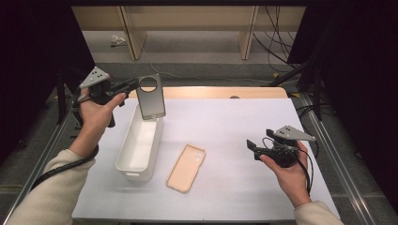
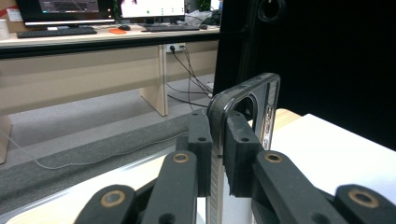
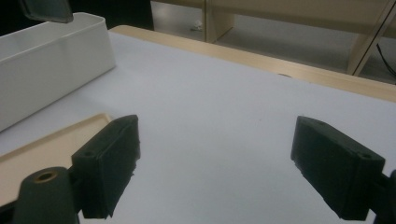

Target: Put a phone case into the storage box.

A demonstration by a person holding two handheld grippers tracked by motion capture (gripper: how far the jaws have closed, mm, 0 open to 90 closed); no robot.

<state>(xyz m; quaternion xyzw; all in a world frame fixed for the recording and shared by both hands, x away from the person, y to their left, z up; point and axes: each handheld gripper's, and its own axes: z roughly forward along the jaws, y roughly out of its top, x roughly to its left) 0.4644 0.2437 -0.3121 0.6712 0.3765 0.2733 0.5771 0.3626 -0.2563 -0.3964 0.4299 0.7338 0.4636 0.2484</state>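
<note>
**A:** ok so where are we at with the dark case? We've got the left tongs (image 1: 133,85) pinching the smoky see-through phone case (image 1: 151,96) by its edge, right at the camera-hole end. It hangs upright in the air over the far end of the white bin (image 1: 139,146), not touching it as far as we can tell.

**B:** yep, and in the left gripper view our pads (image 2: 201,140) are squeezed on either side of the case rim (image 2: 243,100), so that's a proper grip. Right tongs (image 1: 252,148) are spread wide with nothing in them, hovering over the white bench (image 1: 234,136) at the right.

**A:** and the beige phone case (image 1: 186,167) lies flat on the bench just beside the bin, between the bin and our right hand (image 1: 291,173).
</note>
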